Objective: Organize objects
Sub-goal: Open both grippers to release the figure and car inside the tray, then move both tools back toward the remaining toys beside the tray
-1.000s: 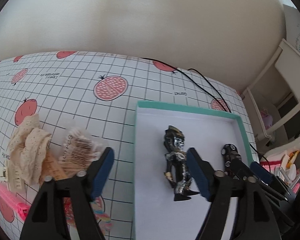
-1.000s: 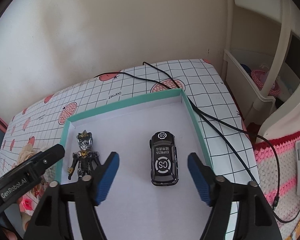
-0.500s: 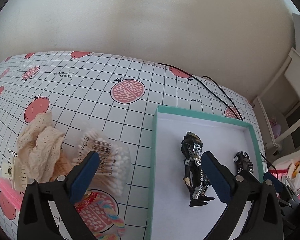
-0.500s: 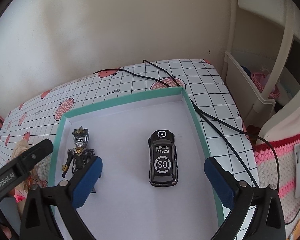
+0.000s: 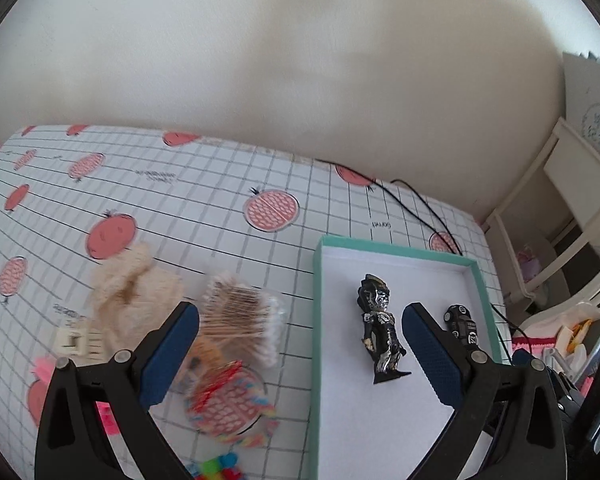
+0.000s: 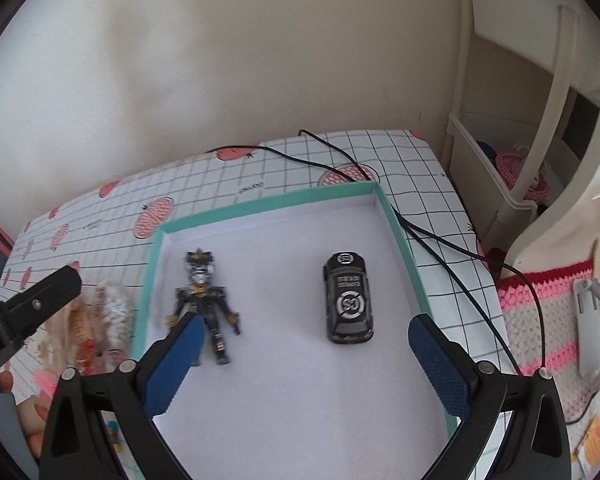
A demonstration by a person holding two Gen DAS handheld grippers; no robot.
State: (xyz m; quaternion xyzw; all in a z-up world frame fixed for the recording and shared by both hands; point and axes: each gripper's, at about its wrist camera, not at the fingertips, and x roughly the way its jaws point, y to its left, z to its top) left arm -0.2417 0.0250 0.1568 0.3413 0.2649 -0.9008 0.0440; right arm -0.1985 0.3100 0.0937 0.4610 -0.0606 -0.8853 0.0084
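Note:
A teal-rimmed box with a white floor holds a black and silver action figure and a black toy car. Left of the box lie a bag of cotton swabs, a cream lace cloth, a cream hair clip and a colourful braided item. My left gripper hangs open above the box's left wall and the swab bag. My right gripper is open over the box floor, near both toys, holding nothing.
The table wears a white grid cloth with pomegranate prints. A black cable runs along the box's right side. Cream shelving and a pink crocheted mat sit at the right. A wall stands behind the table.
Both grippers have opened wide and drawn back from the box. The left one has shifted left, bringing more of the swab bag and braided item into view. The toys stay put.

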